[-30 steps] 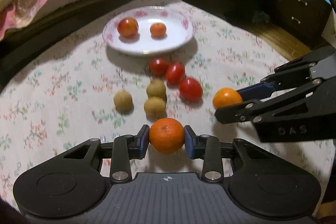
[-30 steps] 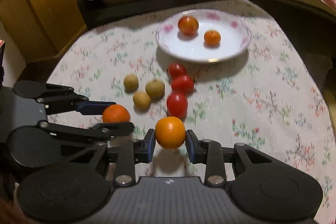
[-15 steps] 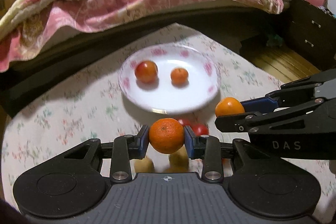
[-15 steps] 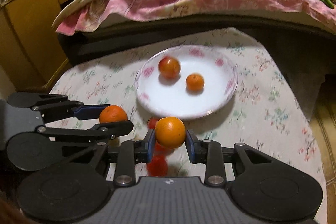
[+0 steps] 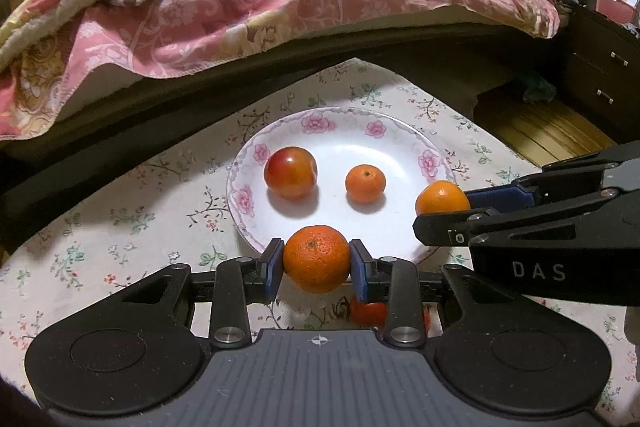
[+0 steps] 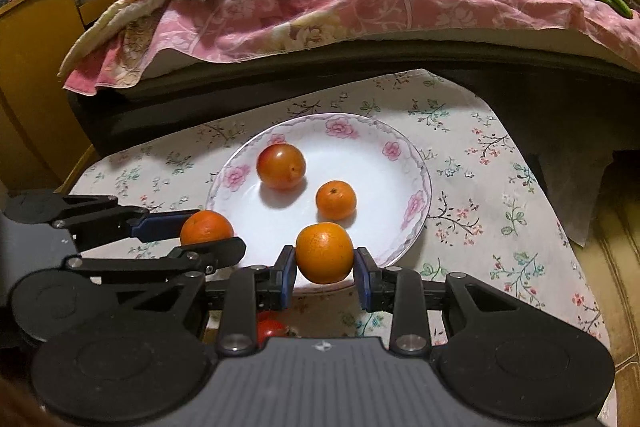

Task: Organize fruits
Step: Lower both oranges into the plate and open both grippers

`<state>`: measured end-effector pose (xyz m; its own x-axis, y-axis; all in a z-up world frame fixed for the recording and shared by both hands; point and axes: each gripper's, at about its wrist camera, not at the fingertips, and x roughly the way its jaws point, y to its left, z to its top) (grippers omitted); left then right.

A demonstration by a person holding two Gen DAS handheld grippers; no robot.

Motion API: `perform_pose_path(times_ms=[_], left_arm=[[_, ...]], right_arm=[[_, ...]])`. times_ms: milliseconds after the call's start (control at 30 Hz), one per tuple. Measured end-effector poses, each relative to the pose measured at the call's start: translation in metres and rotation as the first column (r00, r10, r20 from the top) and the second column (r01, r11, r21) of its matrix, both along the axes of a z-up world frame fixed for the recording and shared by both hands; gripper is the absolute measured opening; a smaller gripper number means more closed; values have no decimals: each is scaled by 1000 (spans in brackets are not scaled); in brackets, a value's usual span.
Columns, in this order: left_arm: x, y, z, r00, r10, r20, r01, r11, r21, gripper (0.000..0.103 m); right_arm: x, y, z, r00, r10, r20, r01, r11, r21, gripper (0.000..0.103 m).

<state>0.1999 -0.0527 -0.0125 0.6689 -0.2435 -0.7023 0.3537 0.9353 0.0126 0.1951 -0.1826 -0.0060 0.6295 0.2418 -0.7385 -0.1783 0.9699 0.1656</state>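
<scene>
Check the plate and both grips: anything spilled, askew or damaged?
Nothing stands out. The plate sits flat with a tomato and a small orange apart on it. The left gripper and right gripper each hold an orange squarely between the pads, at the near rim.

The left gripper [image 5: 317, 263] is level, its two blue-padded fingers [image 5: 273, 269] closed against opposite sides of an orange [image 5: 317, 259]. The right gripper [image 6: 325, 267] is likewise level and clamped on a second orange [image 6: 325, 253] between its blue pads [image 6: 362, 277]. The two grippers sit side by side at similar height, near each other without touching.
</scene>
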Motion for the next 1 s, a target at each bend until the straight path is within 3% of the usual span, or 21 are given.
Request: perform_pose_path(times_ms=[1000], left_arm=[[6,6,4,999,41,26,-41,999,-10,52]], right_arm=[[9,-6,3,999,-38,28,38,999,20,36]])
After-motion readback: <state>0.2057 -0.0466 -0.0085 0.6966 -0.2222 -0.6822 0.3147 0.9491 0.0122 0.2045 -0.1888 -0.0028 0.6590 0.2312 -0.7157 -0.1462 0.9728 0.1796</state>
